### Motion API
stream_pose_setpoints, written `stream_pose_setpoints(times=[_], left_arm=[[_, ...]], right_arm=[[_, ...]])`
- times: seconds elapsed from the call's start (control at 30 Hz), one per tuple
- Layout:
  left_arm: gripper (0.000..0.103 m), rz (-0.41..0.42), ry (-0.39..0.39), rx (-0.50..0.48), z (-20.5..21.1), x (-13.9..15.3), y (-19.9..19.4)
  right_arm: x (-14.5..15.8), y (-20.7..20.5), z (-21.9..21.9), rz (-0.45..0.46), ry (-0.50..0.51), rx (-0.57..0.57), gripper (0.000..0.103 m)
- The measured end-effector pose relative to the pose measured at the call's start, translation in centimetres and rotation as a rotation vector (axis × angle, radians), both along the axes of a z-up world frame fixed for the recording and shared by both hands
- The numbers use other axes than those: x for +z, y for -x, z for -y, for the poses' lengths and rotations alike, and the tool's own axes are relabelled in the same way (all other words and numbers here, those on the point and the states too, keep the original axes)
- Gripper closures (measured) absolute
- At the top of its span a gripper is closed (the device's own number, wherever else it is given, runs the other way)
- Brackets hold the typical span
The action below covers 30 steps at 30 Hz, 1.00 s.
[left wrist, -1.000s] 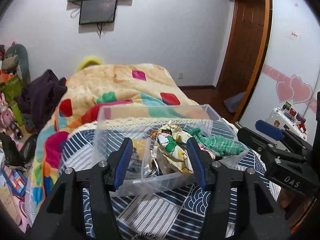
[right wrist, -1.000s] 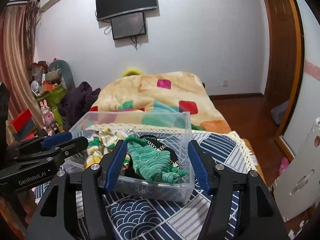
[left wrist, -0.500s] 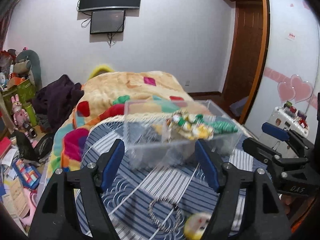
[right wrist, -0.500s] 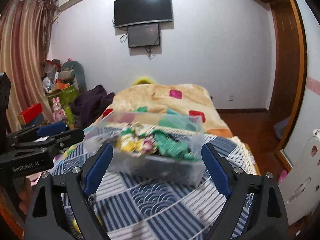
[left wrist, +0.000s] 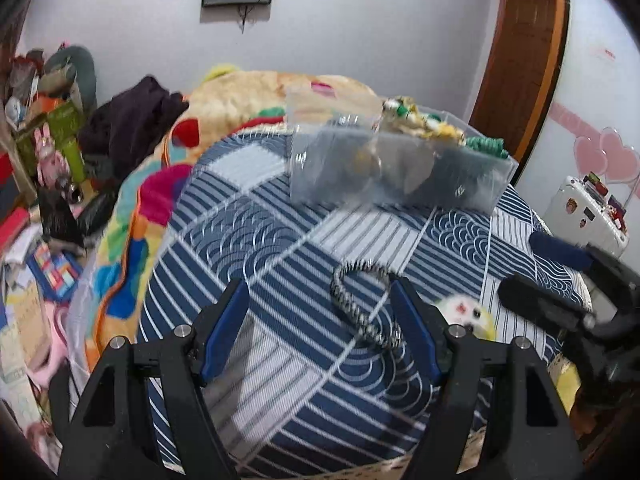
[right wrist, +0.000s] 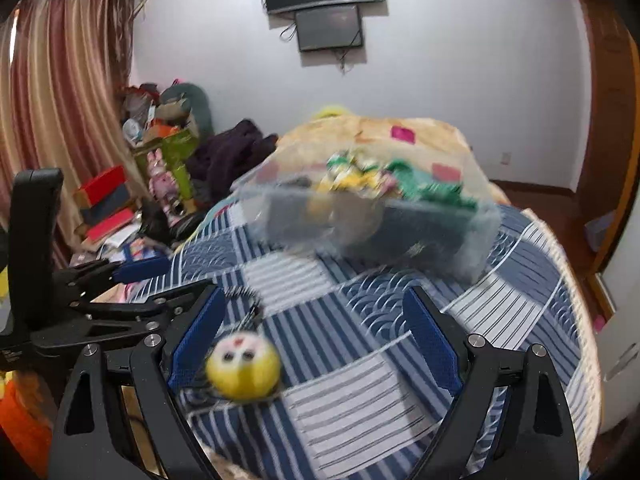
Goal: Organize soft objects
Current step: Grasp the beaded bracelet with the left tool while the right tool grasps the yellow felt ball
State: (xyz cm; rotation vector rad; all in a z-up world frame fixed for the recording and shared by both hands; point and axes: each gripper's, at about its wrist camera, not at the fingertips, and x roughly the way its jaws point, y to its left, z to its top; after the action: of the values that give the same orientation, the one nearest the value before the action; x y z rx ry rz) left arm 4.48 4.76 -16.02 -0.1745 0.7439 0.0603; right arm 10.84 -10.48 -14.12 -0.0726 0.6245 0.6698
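Observation:
A clear plastic bin (left wrist: 400, 168) holding floral and green knit soft items stands on the far part of a blue patterned cloth (left wrist: 280, 248); it also shows in the right wrist view (right wrist: 372, 224). A black-and-white braided ring (left wrist: 360, 308) lies between my left gripper's fingers, nearer the right one. A yellow plush ball with a face (right wrist: 242, 368) lies by my right gripper's left finger, and shows in the left wrist view (left wrist: 466, 314). My left gripper (left wrist: 320, 332) is open and empty. My right gripper (right wrist: 316, 340) is open and empty.
The cloth covers a round surface beside a bed with a colourful quilt (left wrist: 248, 96). Dark clothes (left wrist: 132, 120) and cluttered toys and boxes (right wrist: 160, 148) sit at the left. A door (left wrist: 516, 52) and white case (left wrist: 588, 216) are at the right.
Both grippers have pulled back and away from the bin. The braided ring and yellow plush ball have come into view close to the fingers. Both stay open.

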Motion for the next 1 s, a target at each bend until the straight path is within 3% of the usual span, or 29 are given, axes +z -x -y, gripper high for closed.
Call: stream_pose_setpoints(times=[0.07,0.13,0.27,0.43,0.53,0.77,1.0], left_arm=[[0.034,-0.018,0.006,0.003,0.1,-0.7,0.3],[0.044,-0.038,0.012,-0.005,0.3,-1.2,0.2],[0.054,-0.028,-0.004,-0.019,1.0,-1.4,0.2],[0.08,-0.023,-0.038,-0.053,2.1,-1.6,0.2],[0.094,-0.022,-0.03,-0.073,2.4,-1.5,0.1],[0.098,0.0,-0.021,-0.078,2.3,-0.7,0.2],[0.098,0.083,-0.026,-0.077,2.2,2.2,-0.7]], right_arm=[[-0.9,0.3,-0.4,-0.038,0.003,0.025,0.015],[-1.6,0.4,-0.9,-0.067,0.01,0.051,0.021],[-2.4,1.0,-1.6,-0.103,0.02,0.107,0.033],[-3.1,1.0,-2.1,-0.154,-0.002,0.174,0.06],[-3.0,1.1,-2.0,-0.155,-0.018,0.177,0.065],[-2.3,1.0,-0.9,-0.114,-0.026,0.118,0.066],[0.0,-0.4,1.0,-0.046,-0.034,0.044,0.066]])
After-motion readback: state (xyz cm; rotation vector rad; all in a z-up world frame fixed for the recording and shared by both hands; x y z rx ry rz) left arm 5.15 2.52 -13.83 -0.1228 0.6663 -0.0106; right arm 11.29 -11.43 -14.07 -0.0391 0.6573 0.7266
